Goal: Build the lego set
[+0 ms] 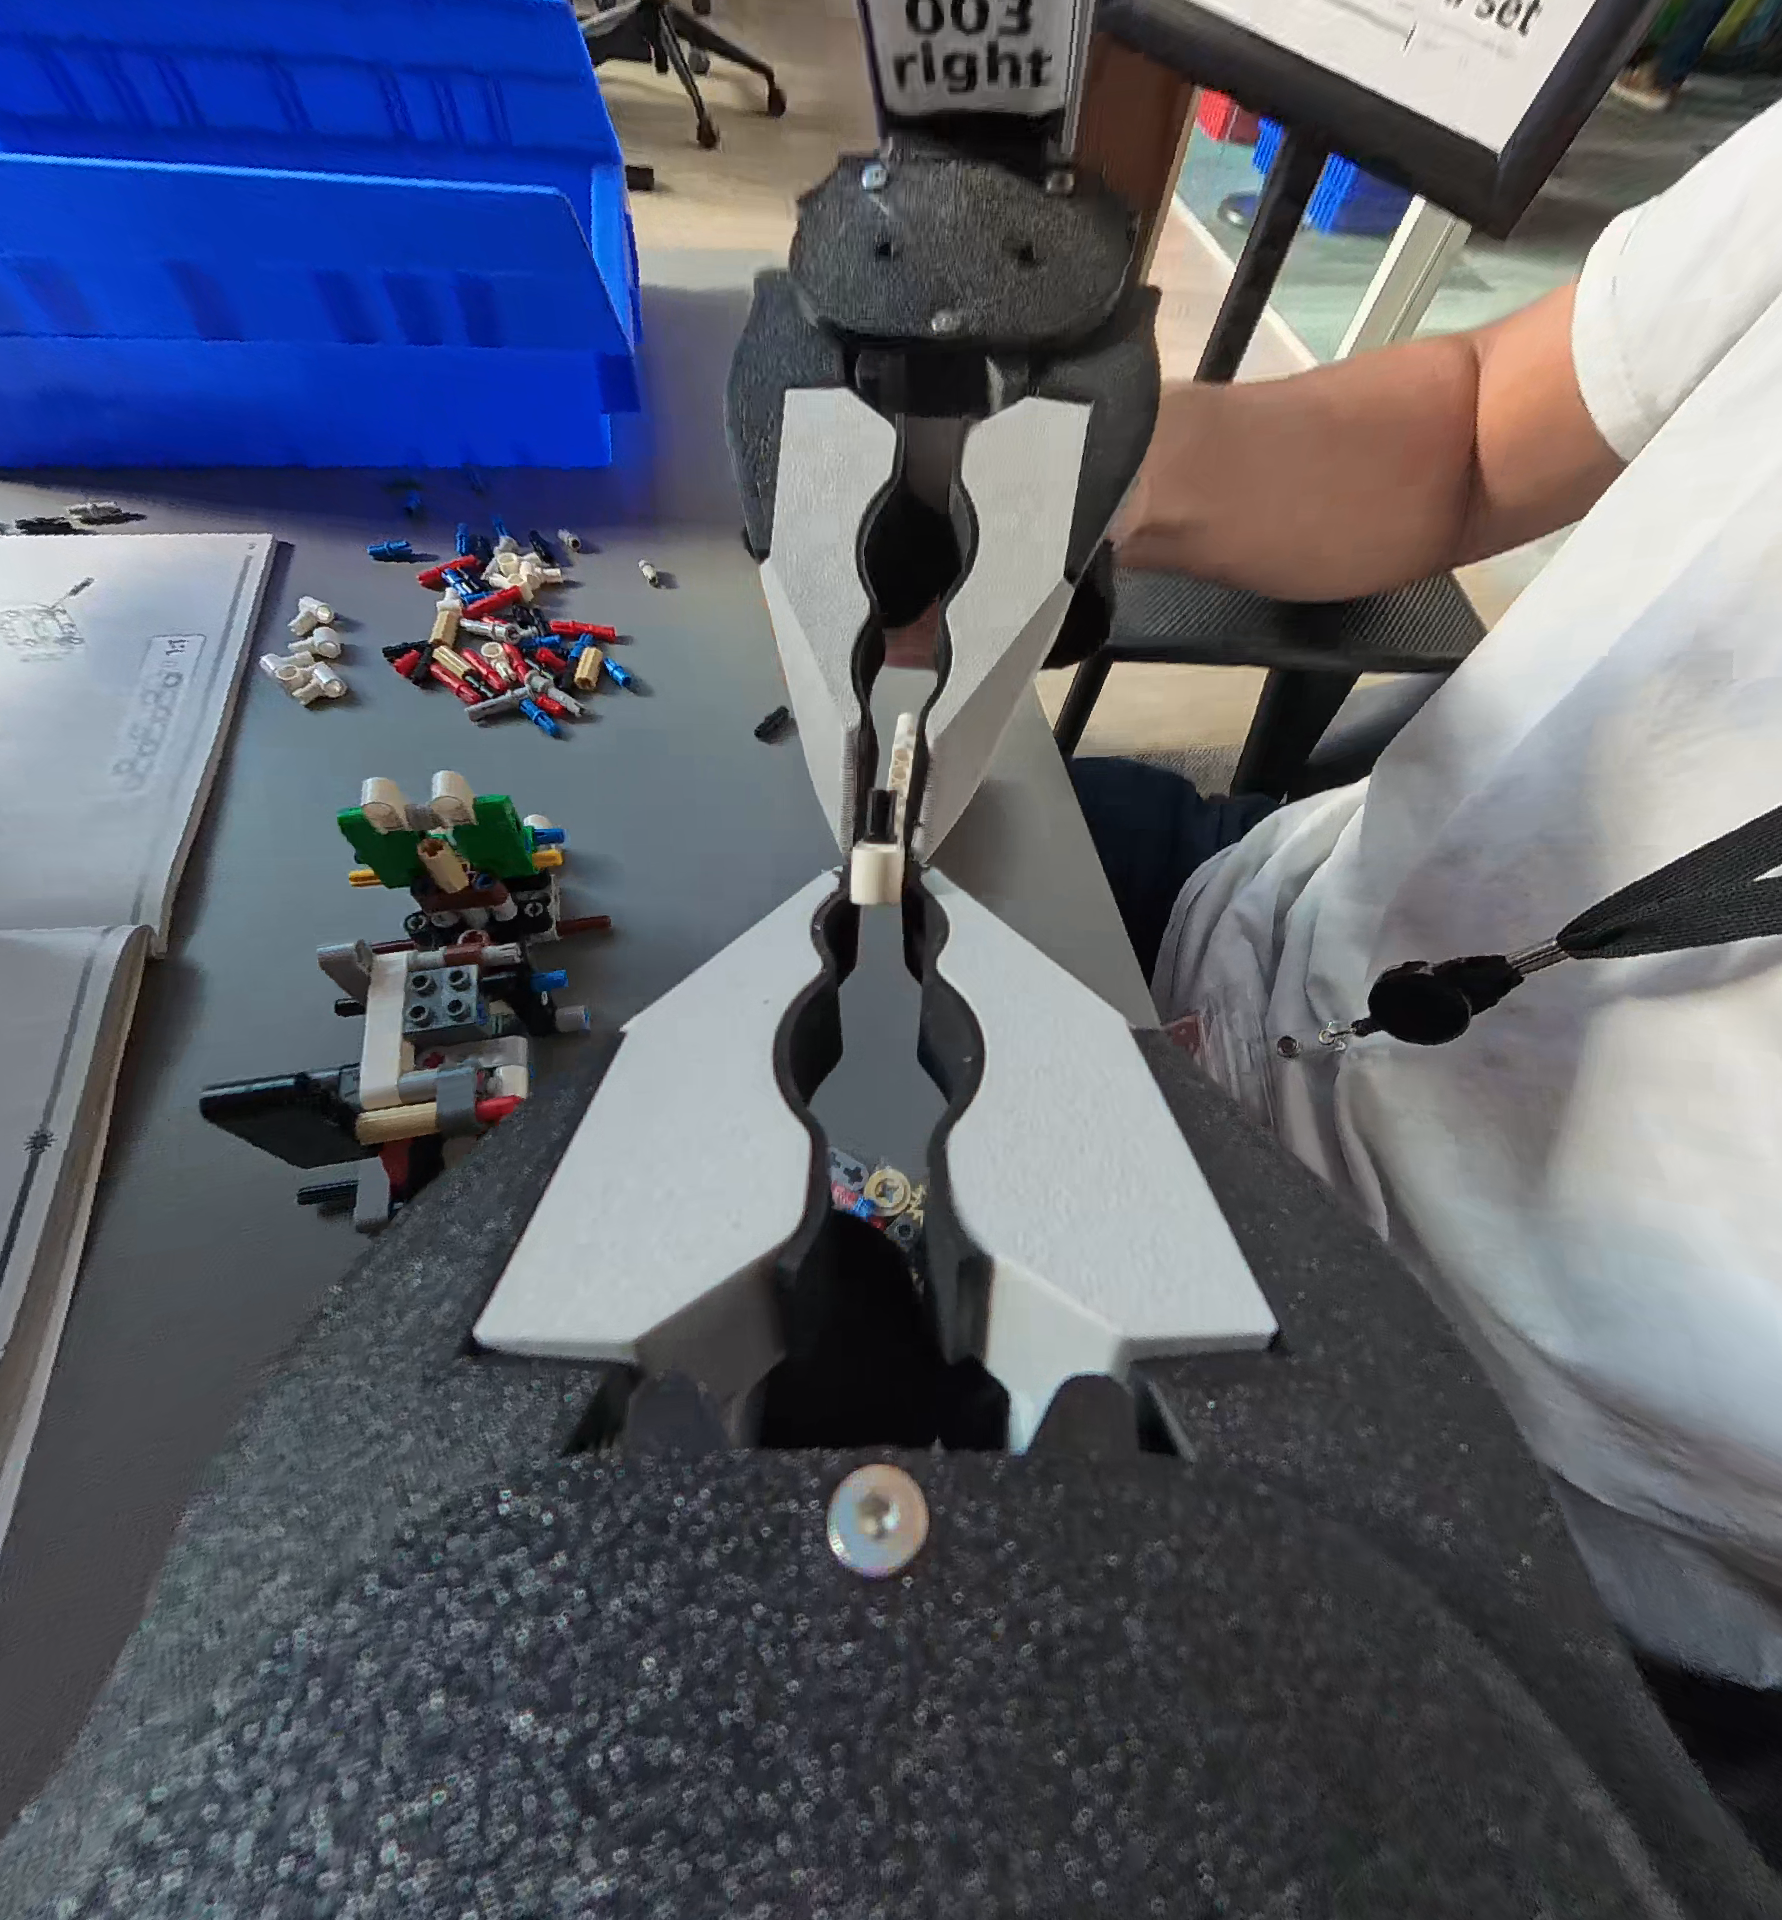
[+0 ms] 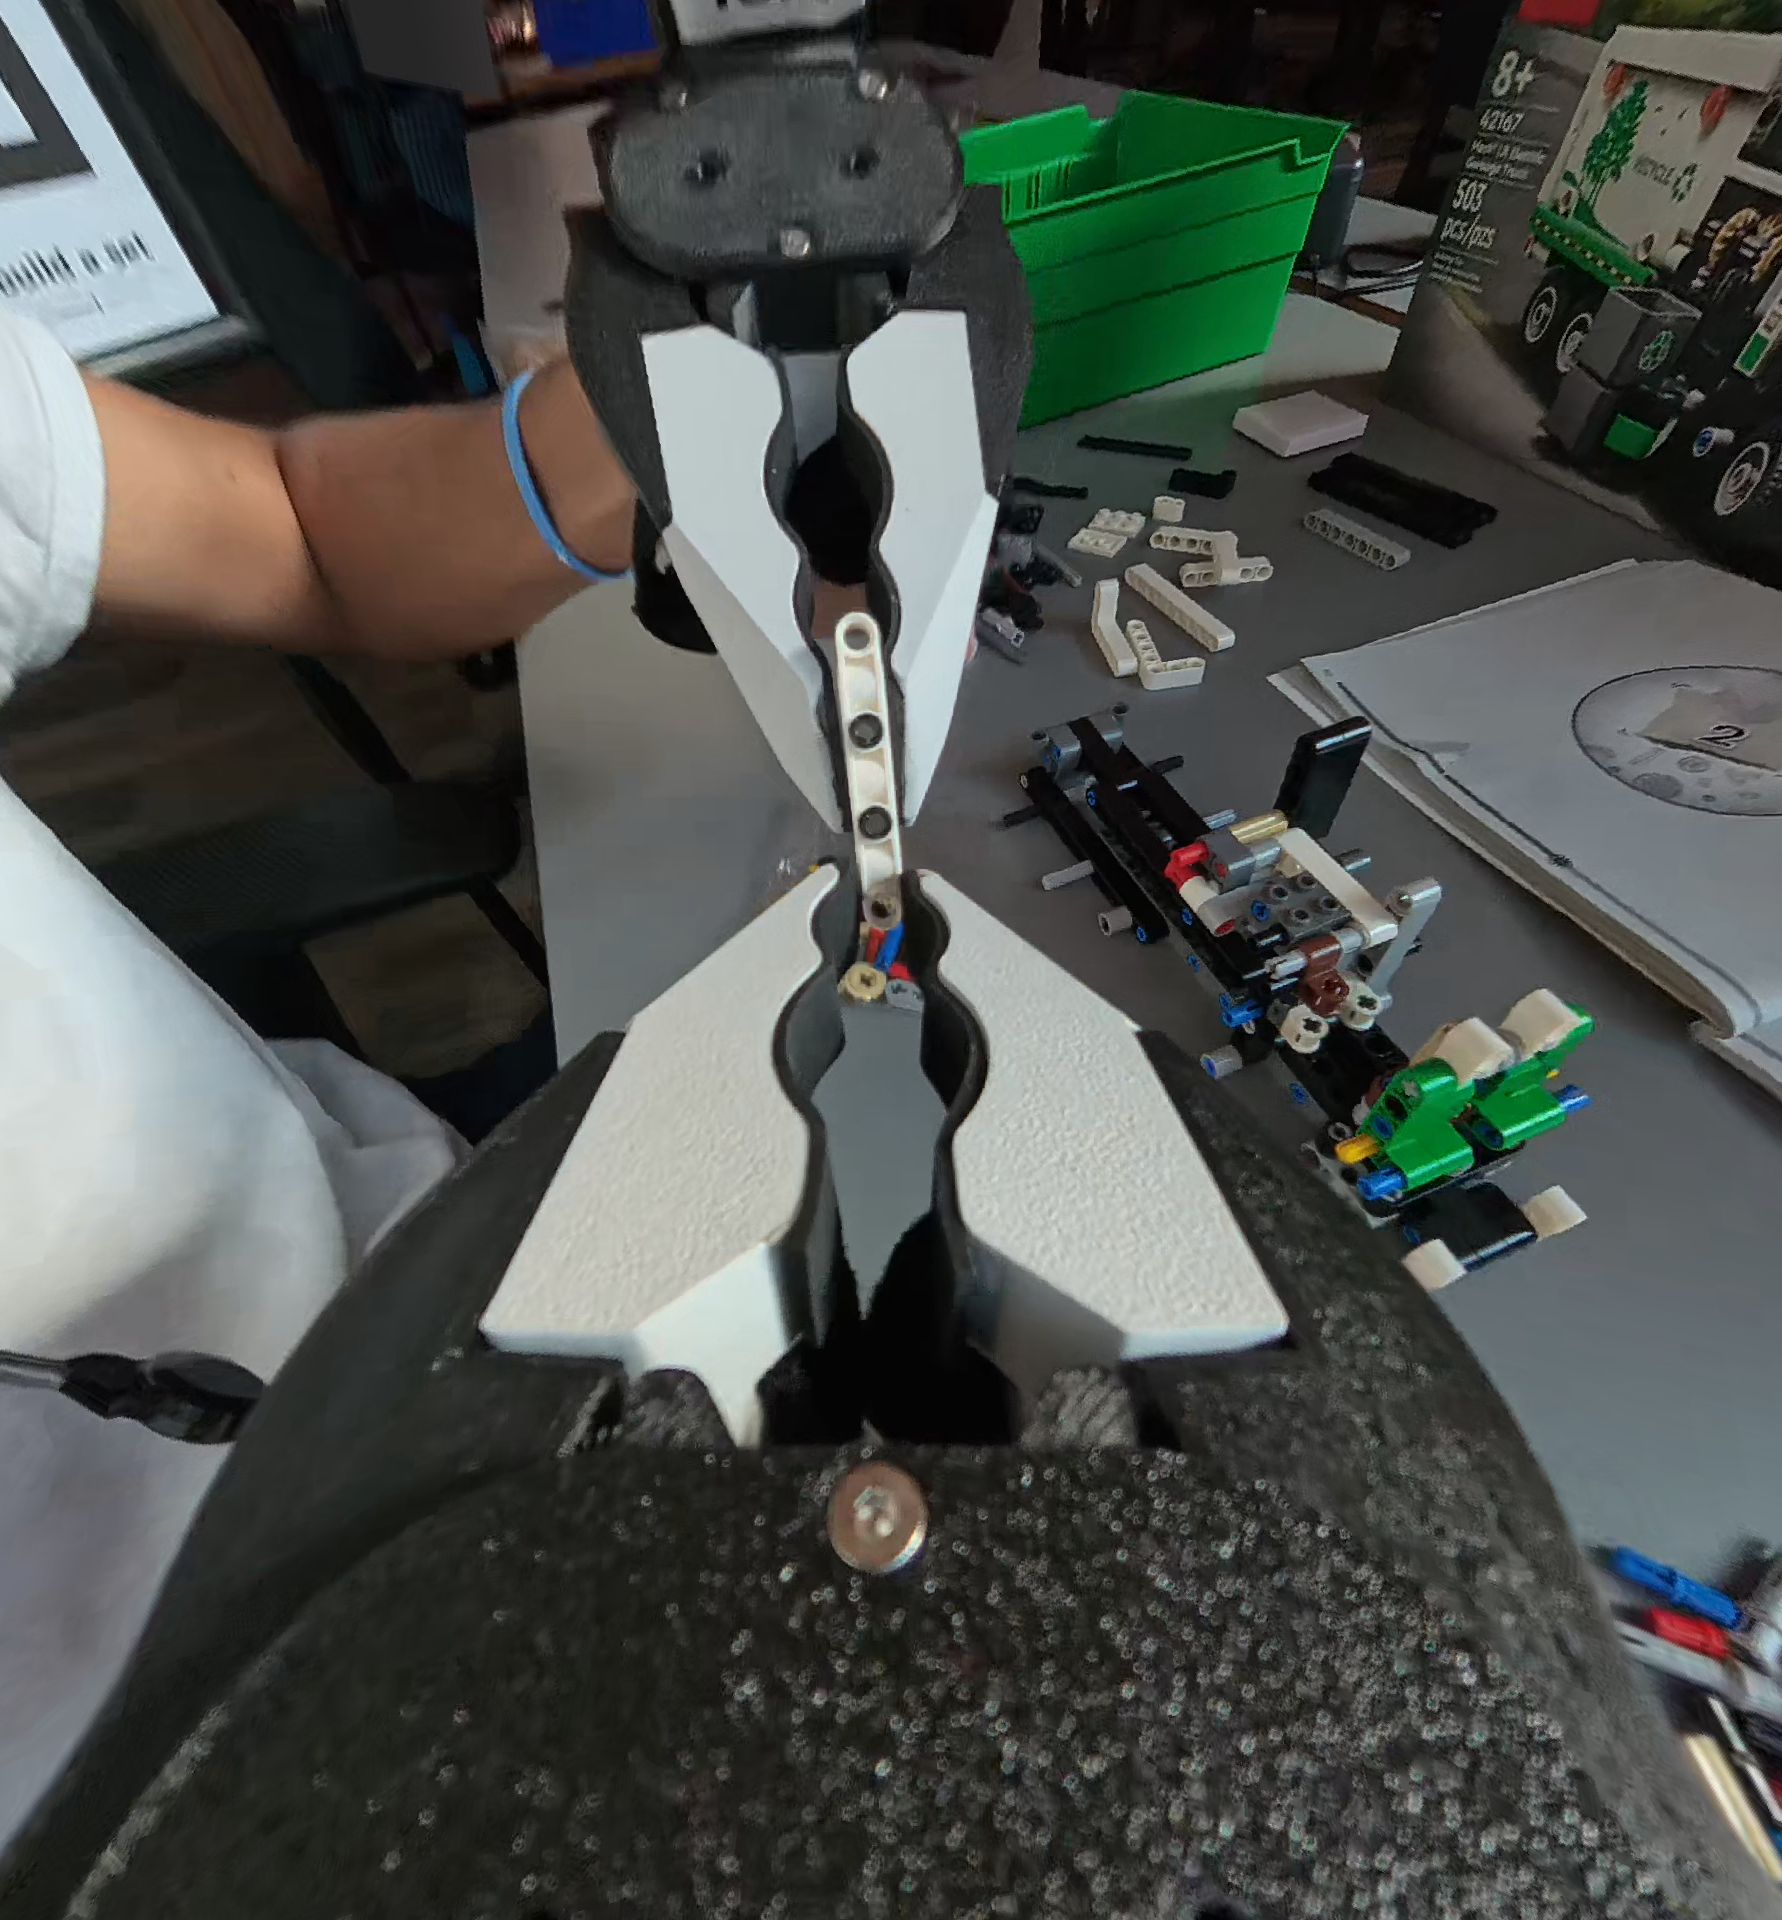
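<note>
RIGHT GRIPPER [image 2: 882,894]: jaws closed on a small grey connector [image 2: 882,911] at the lower end of a white beam [image 2: 871,753].
LEFT GRIPPER [image 2: 866,821]: opposite, jaws clamped on the same beam.
BENCH [image 2: 658,790]: grey; part-built brick vehicle [image 2: 1313,966] beside the grippers, green bin [image 2: 1157,239] toward the far edge.

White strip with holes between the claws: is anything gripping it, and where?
The white beam looks pinched at its lower end by the right gripper; the left gripper nips the small white connector on that end.
</note>
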Tool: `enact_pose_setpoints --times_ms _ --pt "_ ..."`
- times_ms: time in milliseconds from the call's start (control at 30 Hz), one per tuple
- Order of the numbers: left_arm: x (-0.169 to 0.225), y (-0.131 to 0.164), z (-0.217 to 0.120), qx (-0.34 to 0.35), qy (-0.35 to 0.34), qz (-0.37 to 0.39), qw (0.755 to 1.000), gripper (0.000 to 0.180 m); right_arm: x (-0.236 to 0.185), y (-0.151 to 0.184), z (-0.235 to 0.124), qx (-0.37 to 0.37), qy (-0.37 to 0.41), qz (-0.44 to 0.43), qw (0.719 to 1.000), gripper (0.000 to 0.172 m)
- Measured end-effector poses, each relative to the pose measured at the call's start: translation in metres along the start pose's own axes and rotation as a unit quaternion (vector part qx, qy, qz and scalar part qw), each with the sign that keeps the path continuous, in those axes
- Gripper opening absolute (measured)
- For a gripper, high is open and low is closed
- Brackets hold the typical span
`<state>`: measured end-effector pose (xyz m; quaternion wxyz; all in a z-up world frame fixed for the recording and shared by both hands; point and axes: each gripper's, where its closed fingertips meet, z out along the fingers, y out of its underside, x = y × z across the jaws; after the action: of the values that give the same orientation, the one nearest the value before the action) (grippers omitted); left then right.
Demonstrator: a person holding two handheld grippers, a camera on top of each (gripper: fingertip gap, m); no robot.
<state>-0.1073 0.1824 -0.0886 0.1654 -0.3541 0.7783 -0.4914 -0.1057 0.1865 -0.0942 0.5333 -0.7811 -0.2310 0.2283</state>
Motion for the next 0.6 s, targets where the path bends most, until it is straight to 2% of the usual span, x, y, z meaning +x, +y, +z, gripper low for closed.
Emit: enact_pose_setpoints --times_ms 100,200,367,533,600 --pt "-0.006 -0.015 -0.007 0.080 0.012 -0.047 0.996 0.008 0.002 -0.015 -0.004 0.073 -0.036 0.104 0.991 0.006" --pt "-0.009 -0.020 -0.009 0.137 0.032 -0.090 0.986 0.006 0.004 -0.018 -0.002 0.113 -0.052 0.160 0.979 0.006" --pt "-0.014 -0.015 -0.010 0.170 0.050 -0.130 0.976 0.005 0.008 -0.014 0.004 0.105 -0.036 0.167 0.980 0.006" --pt "-0.023 -0.016 -0.010 0.187 0.017 -0.135 0.973 0.013 0.017 -0.013 0.005 0.122 -0.028 0.203 0.971 0.006" --pt "-0.025 -0.017 -0.011 0.195 0.003 -0.137 0.971 0.010 0.018 -0.014 0.005 0.123 -0.016 0.214 0.969 0.006"
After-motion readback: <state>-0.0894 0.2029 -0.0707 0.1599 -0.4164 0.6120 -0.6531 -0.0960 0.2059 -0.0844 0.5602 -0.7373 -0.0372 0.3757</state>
